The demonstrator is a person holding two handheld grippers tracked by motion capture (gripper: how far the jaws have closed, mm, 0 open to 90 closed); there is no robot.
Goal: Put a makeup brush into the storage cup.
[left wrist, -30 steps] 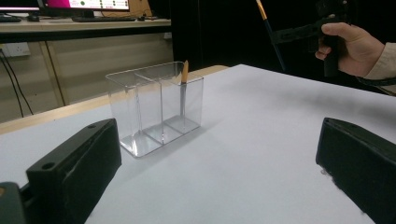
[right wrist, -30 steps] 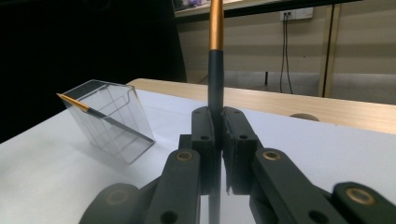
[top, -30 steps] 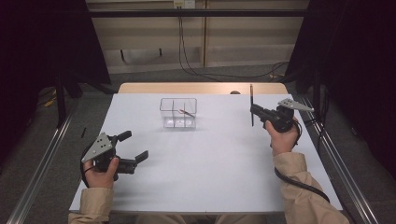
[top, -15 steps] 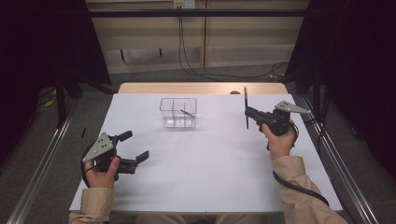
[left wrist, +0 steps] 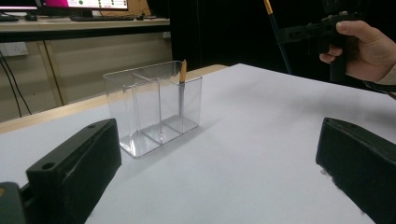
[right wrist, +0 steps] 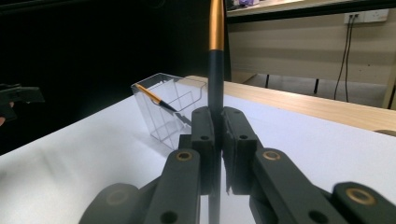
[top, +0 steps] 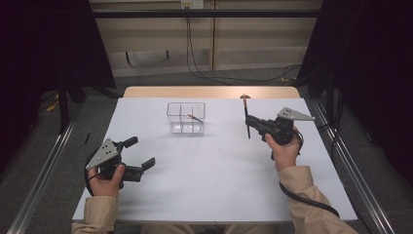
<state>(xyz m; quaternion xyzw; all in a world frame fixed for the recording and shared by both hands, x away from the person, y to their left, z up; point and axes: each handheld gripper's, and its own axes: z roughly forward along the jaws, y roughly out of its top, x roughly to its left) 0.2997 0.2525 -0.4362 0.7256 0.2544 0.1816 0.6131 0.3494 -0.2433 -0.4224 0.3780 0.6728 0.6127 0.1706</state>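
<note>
On the white table (top: 214, 175), toward its far side and left of centre, stands a clear plastic organiser (top: 185, 117) divided into compartments. One slim brush (top: 194, 117) with a dark shaft and orange end leans inside it, in the compartment on the right as the high view shows it; the left gripper view places it against the far wall of that end section.

The right gripper (top: 251, 121) is held above the table's right half, well apart from the organiser. Its jaws are closed on a second brush (right wrist: 215, 70), dark-handled with a gold band, which stands roughly upright through the grip. Its upper tip appears brownish in the high view, though the detail is too small to confirm.

The left gripper (top: 140, 153) sits low over the near left part of the table, in the person's left hand (top: 104, 178). Its jaws stand wide apart with nothing between them, and they point toward the organiser.
</note>
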